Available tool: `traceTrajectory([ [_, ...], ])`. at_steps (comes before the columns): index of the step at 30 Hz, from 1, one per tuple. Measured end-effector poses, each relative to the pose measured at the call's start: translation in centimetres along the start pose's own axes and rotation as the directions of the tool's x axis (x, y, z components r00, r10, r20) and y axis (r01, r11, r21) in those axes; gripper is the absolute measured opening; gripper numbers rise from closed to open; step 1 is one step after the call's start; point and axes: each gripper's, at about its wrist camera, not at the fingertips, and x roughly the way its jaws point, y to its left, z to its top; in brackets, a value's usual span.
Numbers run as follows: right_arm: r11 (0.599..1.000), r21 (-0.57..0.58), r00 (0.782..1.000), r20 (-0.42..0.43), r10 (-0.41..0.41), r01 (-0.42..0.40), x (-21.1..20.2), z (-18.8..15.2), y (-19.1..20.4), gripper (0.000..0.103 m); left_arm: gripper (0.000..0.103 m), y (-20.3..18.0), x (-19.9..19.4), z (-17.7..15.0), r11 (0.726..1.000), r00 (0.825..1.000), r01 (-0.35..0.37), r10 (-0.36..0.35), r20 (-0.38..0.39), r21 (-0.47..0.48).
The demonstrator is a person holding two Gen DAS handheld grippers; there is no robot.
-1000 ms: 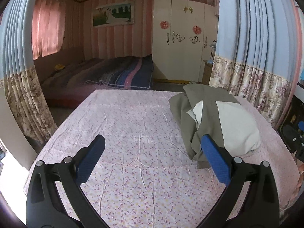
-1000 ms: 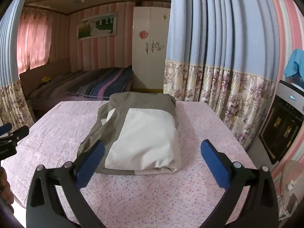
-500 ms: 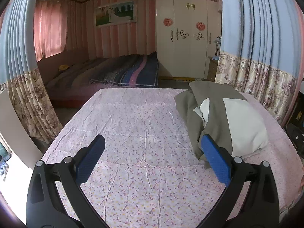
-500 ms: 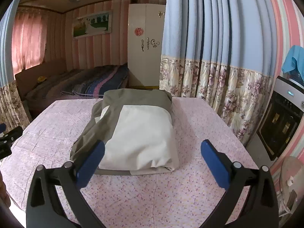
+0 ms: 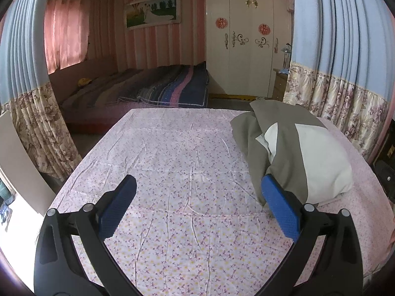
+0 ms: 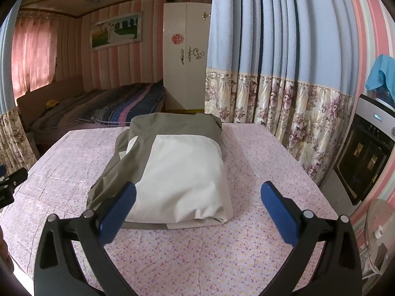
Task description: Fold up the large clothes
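A folded olive and cream garment [image 6: 177, 167] lies as a thick bundle on the pink floral tablecloth [image 6: 197, 254]. In the left wrist view the same garment [image 5: 296, 153] sits at the right side of the table. My right gripper [image 6: 197, 197] hovers open just in front of the bundle's near edge, holding nothing. Over the bare cloth to the left of the garment, my left gripper [image 5: 197, 192] is open and empty. Its right pad [image 5: 280, 207] overlaps the garment's near left corner in the image. The left gripper also shows at the left edge of the right wrist view [image 6: 9, 185].
The table [image 5: 172, 148] is covered by the floral cloth. Blue and floral curtains [image 6: 271, 74] hang close behind it on the right. A dark appliance [image 6: 365, 167] stands at the far right, a fan [image 6: 377, 231] below it. A bed [image 5: 138, 91] and white wardrobe [image 5: 244, 42] lie beyond.
Both grippers have risen and pulled back a little, so the garment and table appear slightly lower and farther. Neither gripper opened or shut; the garment has not moved.
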Motion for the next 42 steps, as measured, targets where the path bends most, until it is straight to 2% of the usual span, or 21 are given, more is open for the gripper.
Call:
traceTrajectory([
  [25,1.0,0.003,1.0,-0.013,-0.003,0.003,0.58,-0.23,0.24,0.101,0.1,-0.45,-0.07,0.1,1.0,1.0,0.004,-0.004,0.008,0.02],
  [42,1.0,0.0,1.0,-0.017,-0.006,0.006,0.7,-0.27,0.04,0.101,0.1,-0.19,-0.79,0.09,0.999,0.999,0.034,-0.035,0.03,0.02],
])
